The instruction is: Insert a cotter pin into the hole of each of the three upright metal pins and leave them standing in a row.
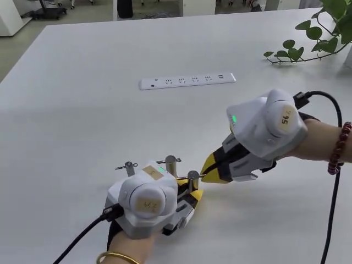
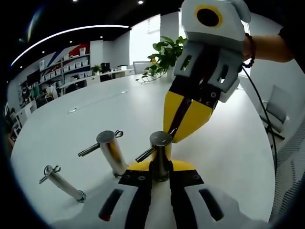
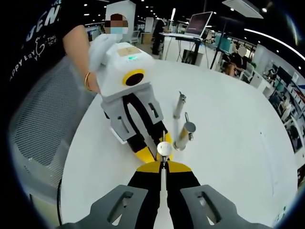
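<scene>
Metal pin (image 2: pixel 160 141) clamped in left hand-held gripper (image 2: pixel 160 169), cotter pin (image 2: pixel 144 155) pinched in right hand-held gripper (image 3: pixel 163 165)

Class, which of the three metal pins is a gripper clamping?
The end pin, clamped by the left gripper while the right gripper holds its cotter pin; the middle pin and far pin stand free.

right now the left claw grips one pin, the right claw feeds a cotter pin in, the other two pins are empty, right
No. The middle pin and far pin each carry a cotter pin, per the left gripper view. Left claw on the near pin and right claw: as you said.
</scene>
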`<act>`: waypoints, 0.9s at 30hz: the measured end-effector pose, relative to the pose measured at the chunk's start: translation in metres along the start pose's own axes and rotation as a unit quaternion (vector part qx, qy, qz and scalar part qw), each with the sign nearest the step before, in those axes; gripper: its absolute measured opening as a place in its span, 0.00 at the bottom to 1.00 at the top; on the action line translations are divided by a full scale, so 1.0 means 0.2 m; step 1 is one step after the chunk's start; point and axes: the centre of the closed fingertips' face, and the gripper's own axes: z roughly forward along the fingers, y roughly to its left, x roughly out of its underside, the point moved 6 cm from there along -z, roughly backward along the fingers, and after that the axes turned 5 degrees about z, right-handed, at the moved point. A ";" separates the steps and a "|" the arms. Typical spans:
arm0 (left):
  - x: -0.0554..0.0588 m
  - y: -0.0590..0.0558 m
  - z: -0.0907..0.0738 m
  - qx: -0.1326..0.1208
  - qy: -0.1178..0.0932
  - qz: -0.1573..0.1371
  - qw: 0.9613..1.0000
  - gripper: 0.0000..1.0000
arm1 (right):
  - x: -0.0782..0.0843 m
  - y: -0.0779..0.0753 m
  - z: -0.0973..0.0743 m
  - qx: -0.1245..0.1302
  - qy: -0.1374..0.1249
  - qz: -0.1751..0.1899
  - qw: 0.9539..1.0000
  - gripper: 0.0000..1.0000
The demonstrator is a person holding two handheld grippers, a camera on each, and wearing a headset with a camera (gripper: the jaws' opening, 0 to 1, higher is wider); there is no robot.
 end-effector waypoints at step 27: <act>0.01 0.00 0.01 0.001 0.008 -0.008 1.000 0.11 | 0.01 0.01 -0.04 0.015 -0.017 0.077 0.997 0.00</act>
